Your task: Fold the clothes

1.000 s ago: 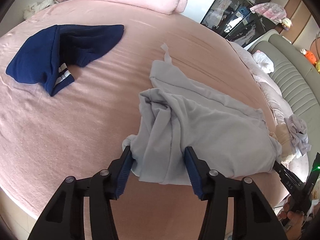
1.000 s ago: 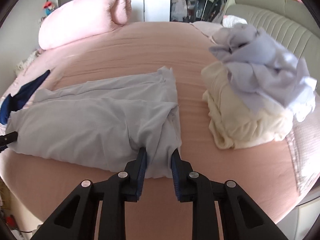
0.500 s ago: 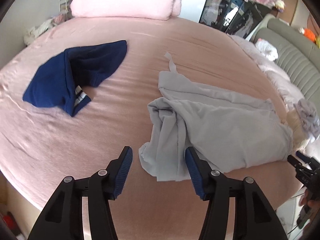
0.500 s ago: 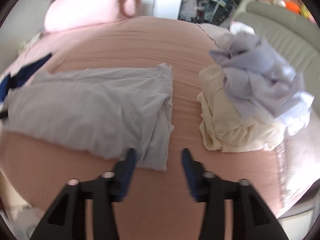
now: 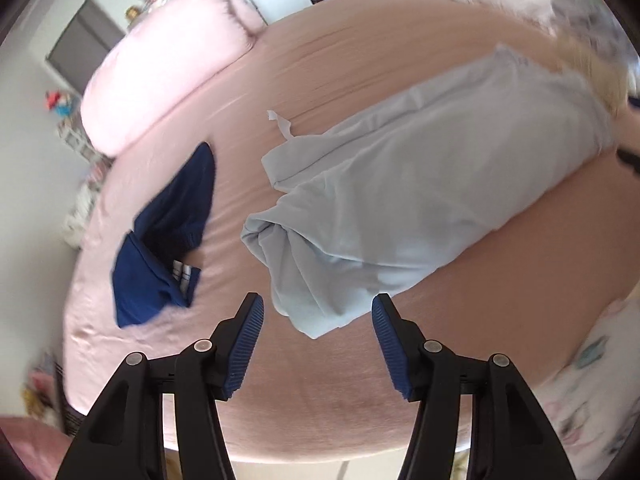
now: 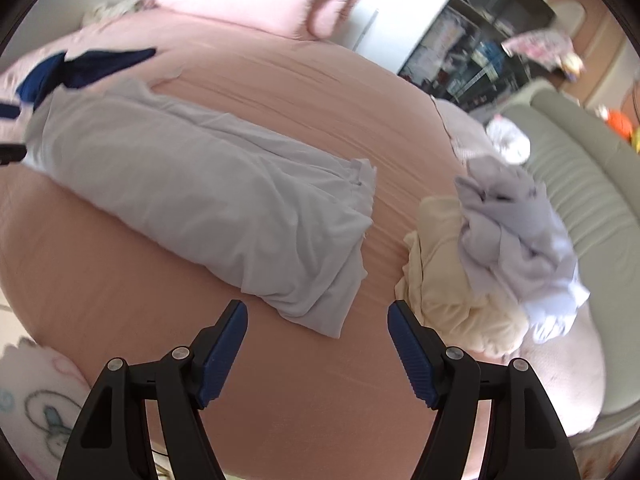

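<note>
Pink bed (image 6: 304, 92) fills view. Grey garment (image 6: 208, 200) flat on it, long axis diagonal, crumpled end toward left gripper (image 5: 318, 344), narrower end toward right gripper (image 6: 318, 354). Both ends just ahead of fingers, untouched. Left fingers apart, empty. Right fingers opening, empty.

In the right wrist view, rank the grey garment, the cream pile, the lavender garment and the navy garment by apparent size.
1. grey garment
2. cream pile and lavender garment: look alike, unranked
3. navy garment, though farthest away and partly hidden
</note>
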